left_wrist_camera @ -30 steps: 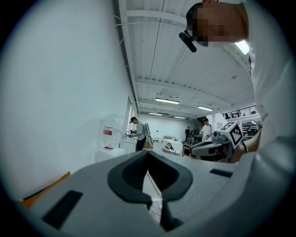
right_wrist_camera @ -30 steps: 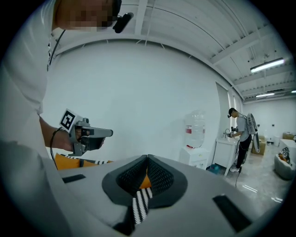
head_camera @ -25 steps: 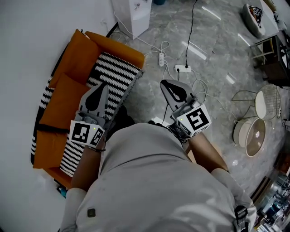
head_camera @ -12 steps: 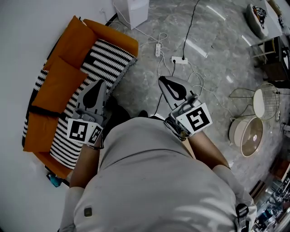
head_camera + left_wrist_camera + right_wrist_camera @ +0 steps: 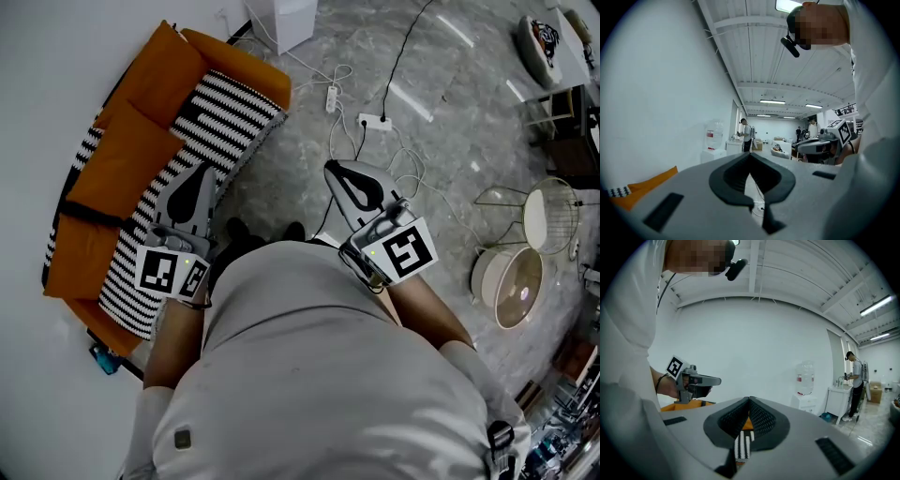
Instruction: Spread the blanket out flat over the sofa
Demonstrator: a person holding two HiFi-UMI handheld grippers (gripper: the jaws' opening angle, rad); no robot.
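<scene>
Power strip [image 5: 376, 122] on marble floor [image 5: 450, 84]; water dispenser [image 5: 806, 390] against white wall [image 5: 754, 343]; person [image 5: 857, 385] standing at counter [image 5: 836, 397].

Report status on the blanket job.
Left gripper and right gripper: jaws shut, empty. Striped blanket lies along the sofa, ungripped. Power strip on floor ahead.

Cables [image 5: 373, 122] beside sofa [image 5: 131, 159] — wall [image 5: 47, 75] behind.

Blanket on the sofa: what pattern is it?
The blanket is black-and-white striped; head view shows it best.
</scene>
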